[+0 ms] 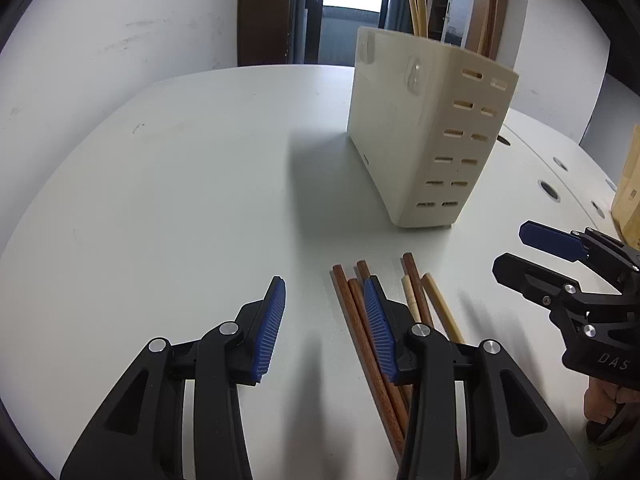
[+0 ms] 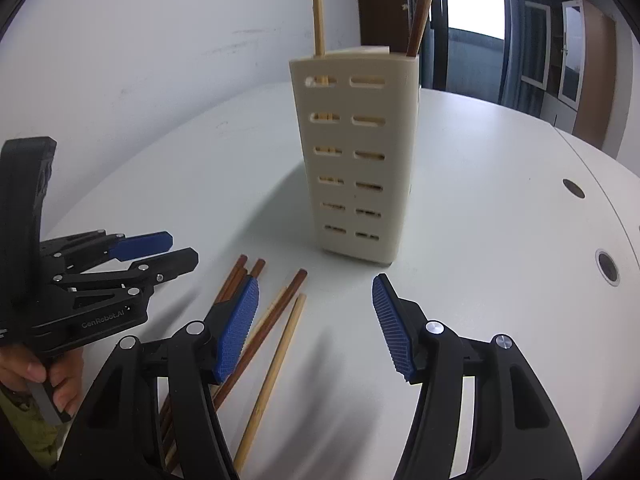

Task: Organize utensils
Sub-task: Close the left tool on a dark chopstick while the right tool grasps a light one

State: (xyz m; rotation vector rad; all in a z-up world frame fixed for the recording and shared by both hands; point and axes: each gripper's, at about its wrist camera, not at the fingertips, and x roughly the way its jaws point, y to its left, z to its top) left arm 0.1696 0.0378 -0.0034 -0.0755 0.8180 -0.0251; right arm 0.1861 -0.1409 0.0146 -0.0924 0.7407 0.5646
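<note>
White letters "DAS" stand on the black body of the right gripper (image 1: pixel 510 254), seen from the left wrist view; anything after them runs past the picture's edge. From the right wrist view, the black body of the left gripper (image 2: pixel 182 250) bears "CenRobot.AI" in pale letters. No other writing can be read.

Left gripper (image 1: pixel 325 322): pitched downward, jaws parted, nothing between the blue ribbed pads. Right gripper (image 2: pixel 316 322): pitched downward beside it, jaws parted wider, nothing gripped. Left hand (image 2: pixel 38 380): fingers curled round the handle. Right hand (image 1: pixel 600 402): partly visible under its gripper.
</note>
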